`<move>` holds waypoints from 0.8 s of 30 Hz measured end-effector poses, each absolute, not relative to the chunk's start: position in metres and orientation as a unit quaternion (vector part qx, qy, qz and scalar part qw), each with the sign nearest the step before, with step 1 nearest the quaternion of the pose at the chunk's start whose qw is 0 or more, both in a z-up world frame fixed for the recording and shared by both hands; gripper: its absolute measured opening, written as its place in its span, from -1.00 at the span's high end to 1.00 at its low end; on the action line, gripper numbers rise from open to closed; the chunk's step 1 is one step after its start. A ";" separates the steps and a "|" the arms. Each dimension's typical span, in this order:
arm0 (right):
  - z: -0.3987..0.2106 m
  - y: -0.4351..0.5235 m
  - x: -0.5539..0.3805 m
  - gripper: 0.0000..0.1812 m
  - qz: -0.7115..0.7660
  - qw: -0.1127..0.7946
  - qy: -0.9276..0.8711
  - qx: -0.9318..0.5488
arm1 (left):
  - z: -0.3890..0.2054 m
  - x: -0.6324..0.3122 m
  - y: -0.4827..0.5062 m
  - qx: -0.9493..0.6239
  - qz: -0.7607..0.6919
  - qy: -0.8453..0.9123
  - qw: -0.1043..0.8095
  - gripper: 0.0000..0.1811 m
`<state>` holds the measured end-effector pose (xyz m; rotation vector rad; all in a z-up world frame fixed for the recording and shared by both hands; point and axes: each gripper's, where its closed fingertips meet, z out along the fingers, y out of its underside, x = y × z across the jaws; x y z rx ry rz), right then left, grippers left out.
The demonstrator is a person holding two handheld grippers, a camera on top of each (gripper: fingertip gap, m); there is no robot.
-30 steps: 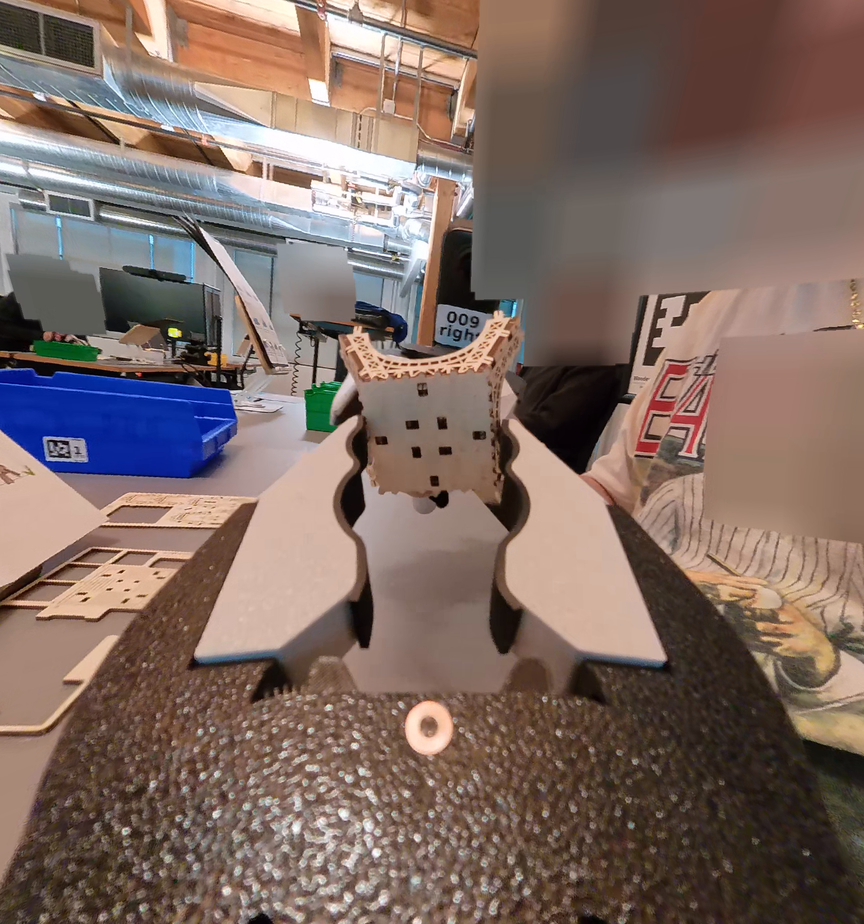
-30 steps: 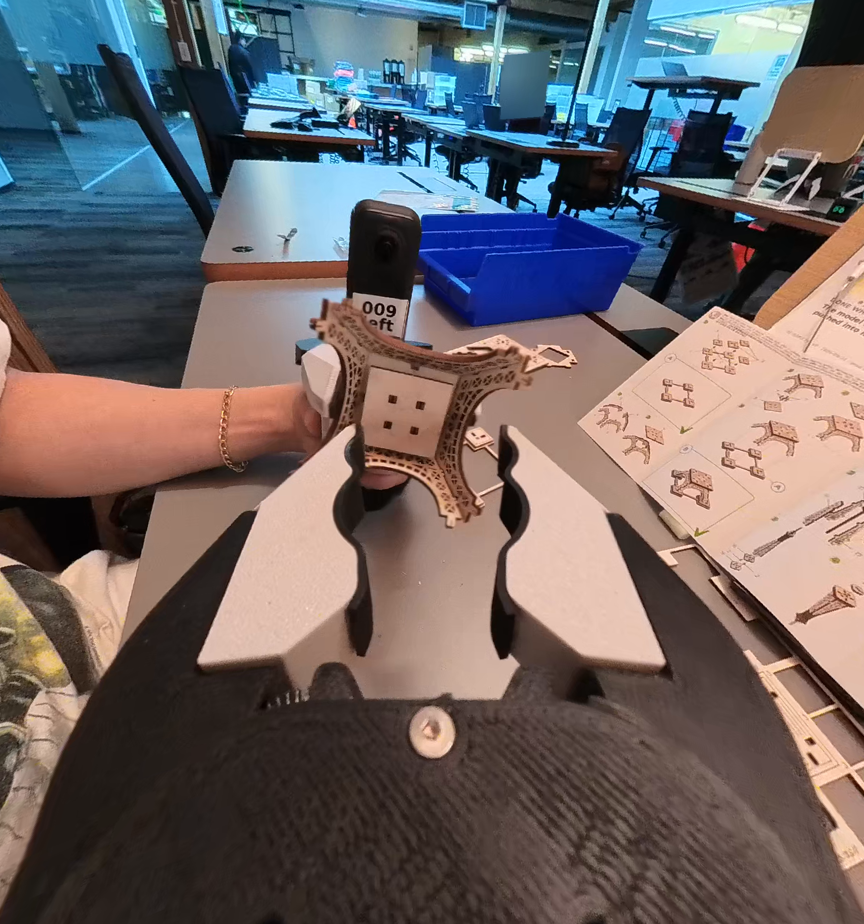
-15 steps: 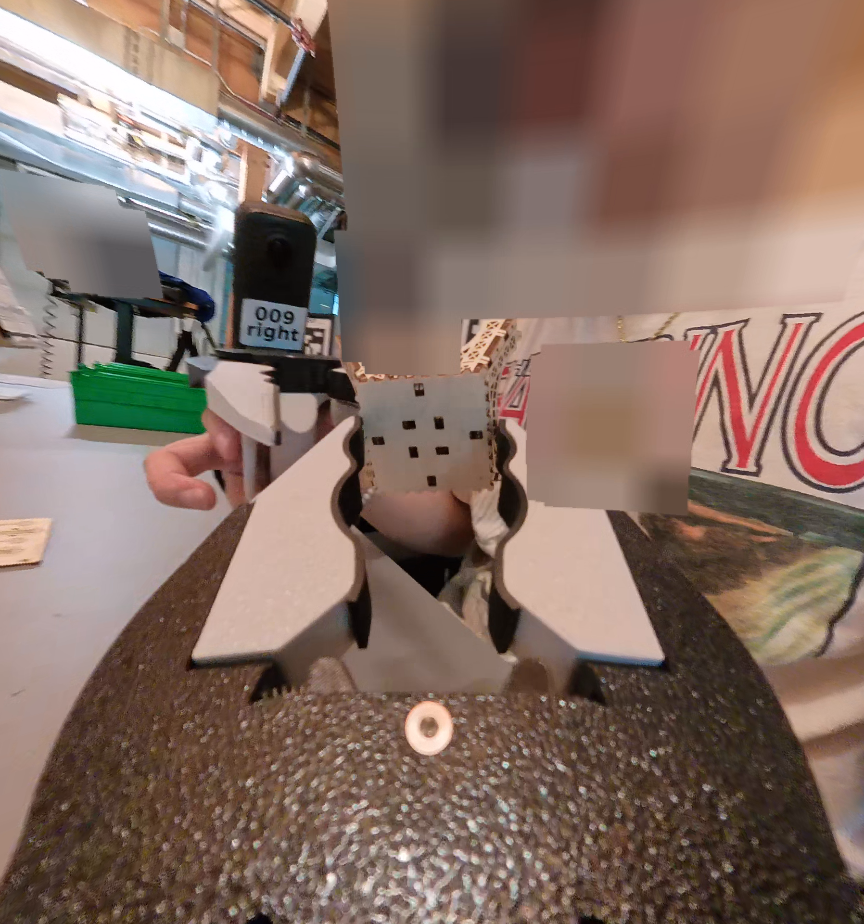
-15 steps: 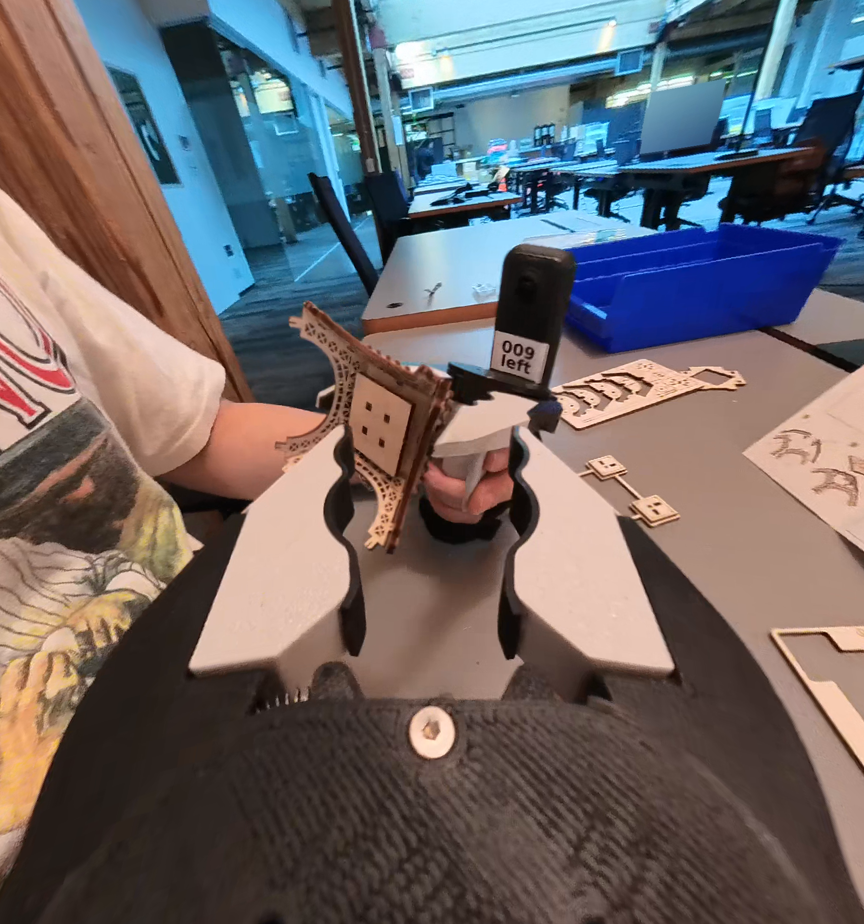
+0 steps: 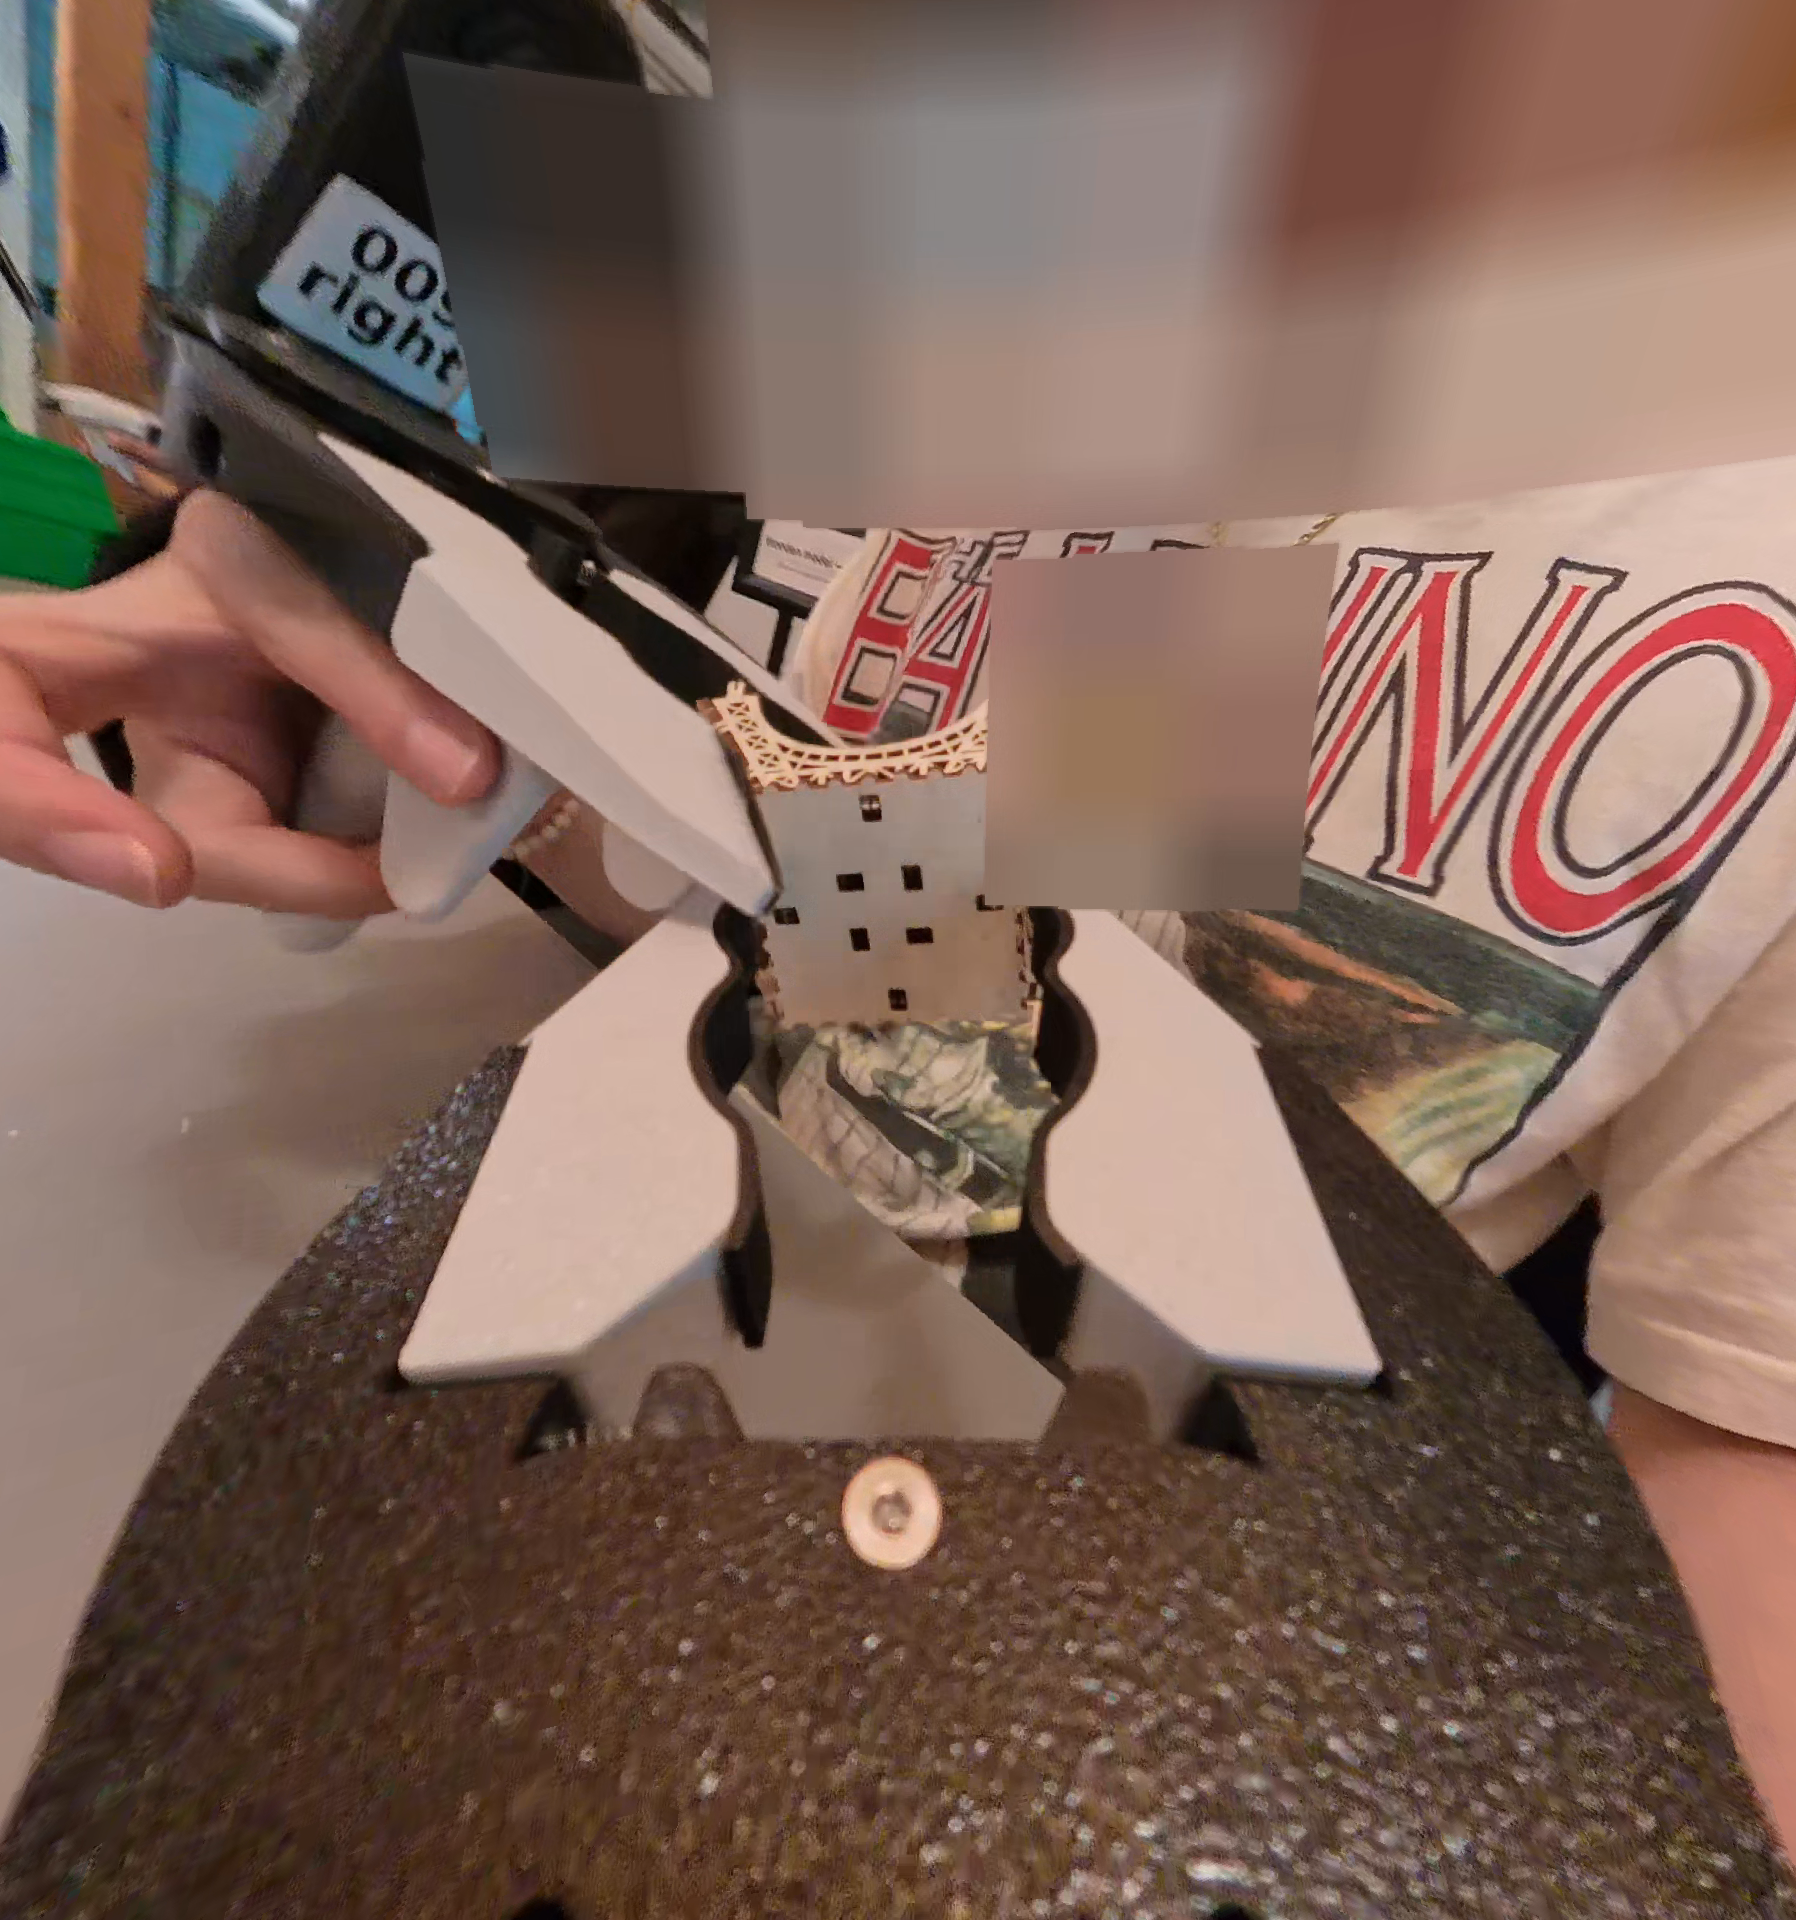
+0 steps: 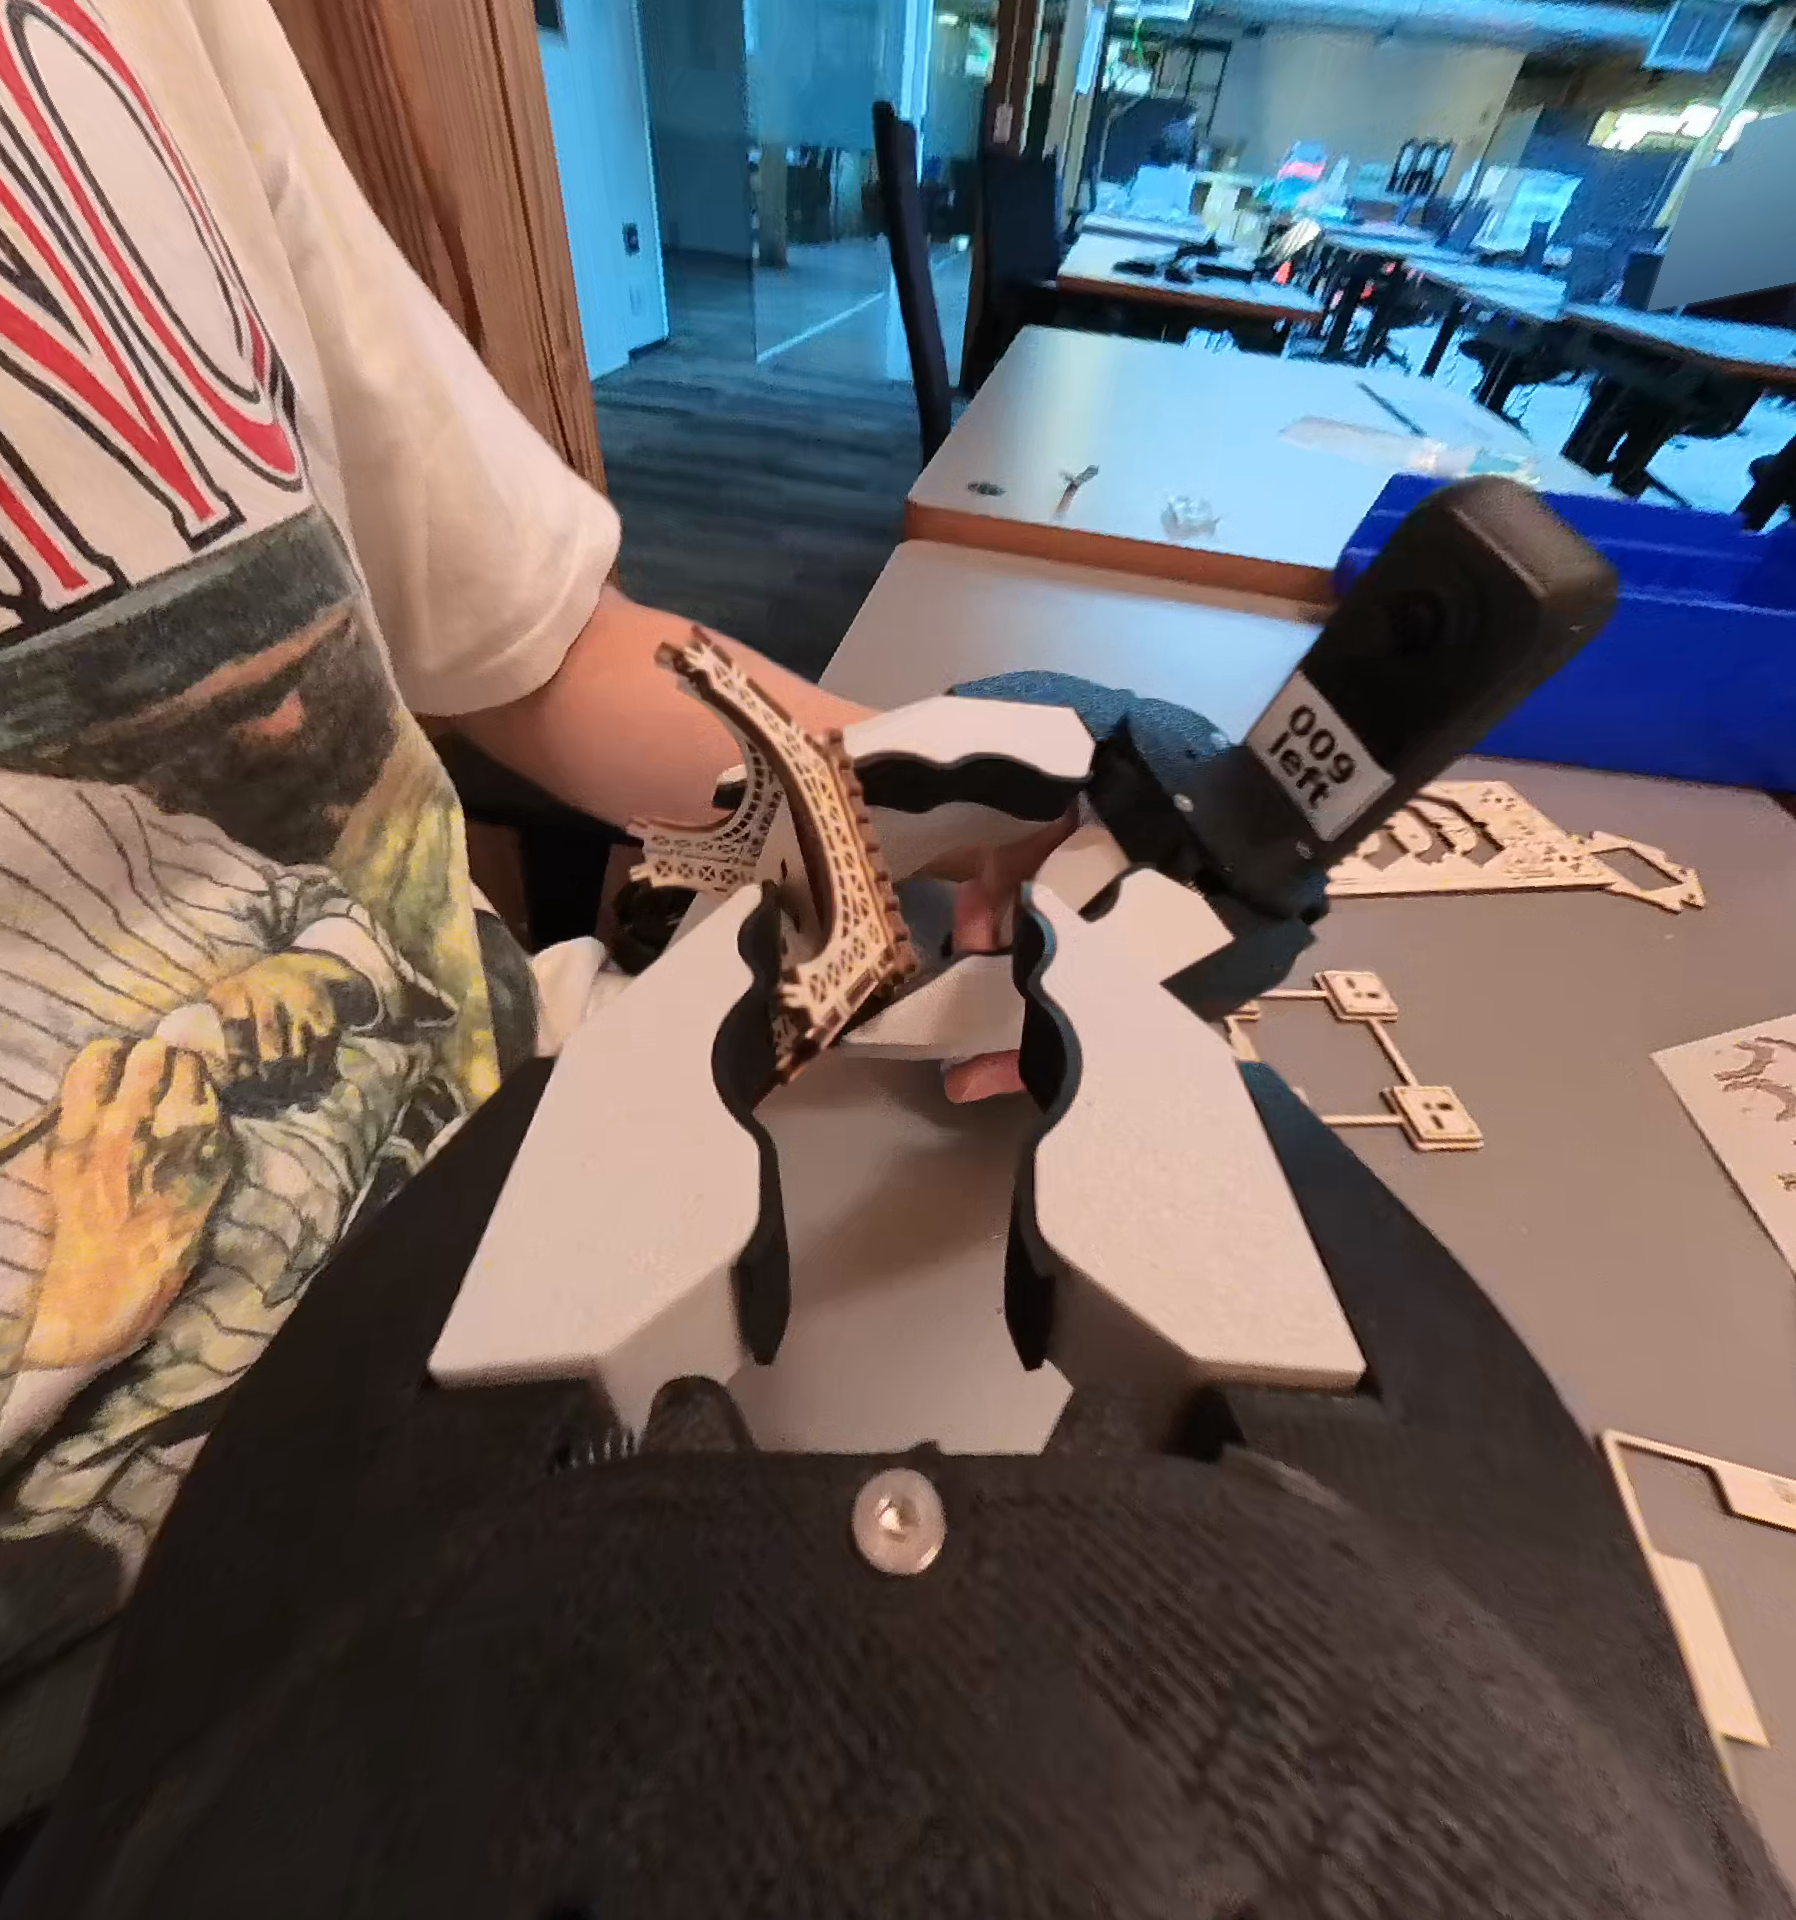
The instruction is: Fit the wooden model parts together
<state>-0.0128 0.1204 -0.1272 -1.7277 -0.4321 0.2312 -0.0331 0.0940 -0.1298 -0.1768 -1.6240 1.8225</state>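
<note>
The wooden tower-base model (image 5: 873,914) is a pale square plate with small square holes and lattice legs. My left gripper (image 5: 894,935) is shut on it, with the plate's side edges between the fingertips. In the right wrist view the model (image 6: 769,769) is seen edge-on, held by the left gripper (image 6: 858,883), which reaches in from the right. My right gripper (image 6: 899,925) is open, and the model's lower corner lies between its jaws, close to the left finger (image 6: 665,1091). In the left wrist view, a right gripper finger (image 5: 603,727) touches the model's left edge.
A person's torso in a white printed shirt (image 5: 1496,831) is close behind the model. On the grey table (image 6: 1496,1195) lie a part sheet (image 6: 1496,842), small square parts (image 6: 1361,997), an instruction sheet (image 6: 1787,1122) and a punched-out frame (image 6: 1704,1538). A blue bin (image 6: 1704,665) stands behind.
Both grippers have swung toward the person's torso. The right gripper has closed in on the model, which the left still holds. The model now sits between the right jaws.
</note>
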 end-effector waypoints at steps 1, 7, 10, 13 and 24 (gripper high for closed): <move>-0.129 0.120 -0.015 0.56 0.107 0.618 -0.191 -0.755 | -0.131 -0.034 0.094 -0.066 0.692 -0.626 0.353 0.45; -0.134 0.119 -0.019 0.80 0.128 0.596 -0.190 -0.770 | -0.127 -0.027 0.097 -0.057 0.675 -0.615 0.403 0.45; -0.133 0.121 -0.015 0.81 0.120 0.599 -0.182 -0.771 | -0.126 -0.023 0.098 -0.056 0.674 -0.612 0.410 0.44; -0.127 0.121 -0.008 0.81 0.110 0.612 -0.168 -0.765 | -0.119 -0.014 0.098 -0.043 0.689 -0.604 0.399 0.42; -0.125 0.109 0.078 0.81 0.030 0.625 0.059 -0.778 | -0.114 0.091 0.124 0.173 0.633 -0.746 -0.110 0.55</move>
